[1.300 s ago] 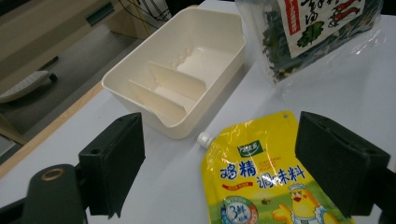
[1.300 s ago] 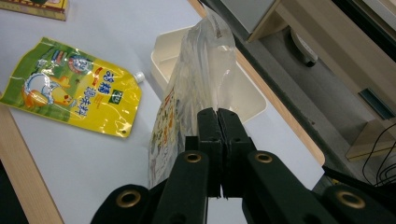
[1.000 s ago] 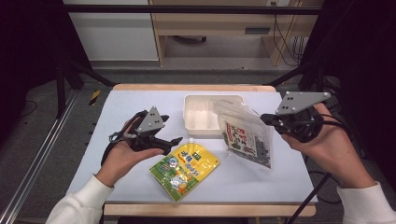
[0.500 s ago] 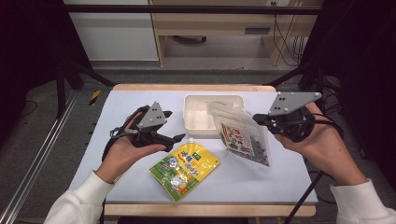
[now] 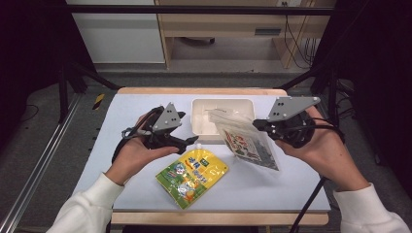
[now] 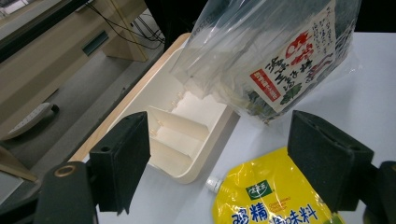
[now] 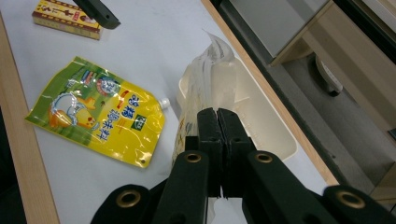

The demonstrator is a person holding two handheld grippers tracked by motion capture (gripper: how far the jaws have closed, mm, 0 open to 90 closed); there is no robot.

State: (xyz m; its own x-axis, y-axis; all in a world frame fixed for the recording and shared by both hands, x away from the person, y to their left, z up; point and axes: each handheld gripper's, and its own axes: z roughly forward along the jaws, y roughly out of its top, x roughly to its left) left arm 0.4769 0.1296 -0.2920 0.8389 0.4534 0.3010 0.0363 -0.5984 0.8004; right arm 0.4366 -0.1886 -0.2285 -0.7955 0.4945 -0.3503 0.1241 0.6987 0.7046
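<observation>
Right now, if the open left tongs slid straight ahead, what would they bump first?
Probably the white divided plastic tray: it lies straight ahead between the left tongs. The clear seaweed bag hangs above right, perhaps closer; depth is hard to judge.

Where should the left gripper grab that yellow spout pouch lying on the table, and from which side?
Probably the pouch's bare top corner beside the spout, coming down from above with the open left gripper. The yellow pouch lies flat, so only a thin edge fits between the jaws, and that corner lies nearest them.
</observation>
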